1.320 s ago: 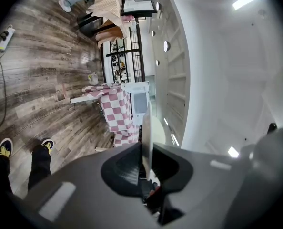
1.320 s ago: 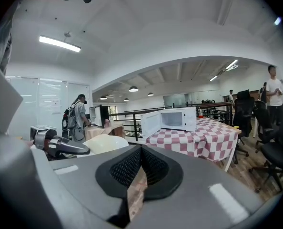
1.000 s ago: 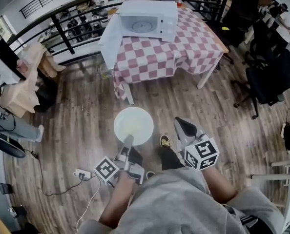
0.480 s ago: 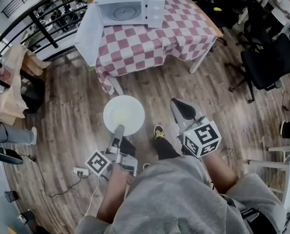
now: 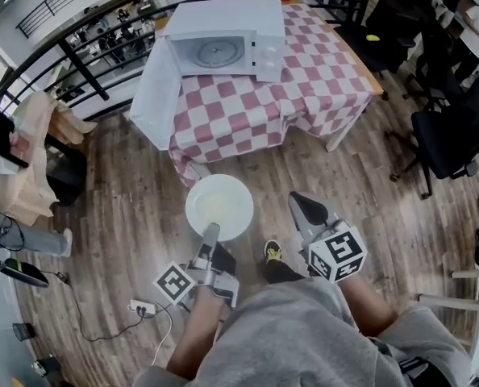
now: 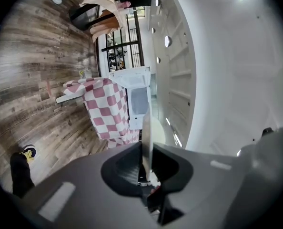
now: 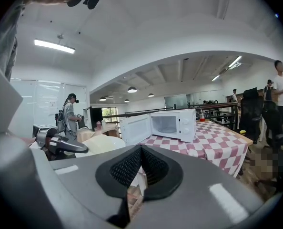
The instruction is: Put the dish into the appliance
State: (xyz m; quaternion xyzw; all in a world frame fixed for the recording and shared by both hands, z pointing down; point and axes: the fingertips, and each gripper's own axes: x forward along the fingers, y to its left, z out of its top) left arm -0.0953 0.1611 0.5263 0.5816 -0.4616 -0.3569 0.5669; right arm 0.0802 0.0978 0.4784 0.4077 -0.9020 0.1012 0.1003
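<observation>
The dish is a round white plate. You hold it flat over the wood floor, in front of your legs. Your left gripper is clamped on the dish's rim at 6 o'clock. In the left gripper view you see the dish from its thin edge, pinched tight between the two jaws.

Your right gripper is at 3 o'clock from the dish, near it but not touching. Its jaws are pressed together with nothing in them.

At 12 o'clock from the dish is a table with a red and white checked cloth. The white microwave sits on it. Its door is swung wide open toward 9 o'clock.
</observation>
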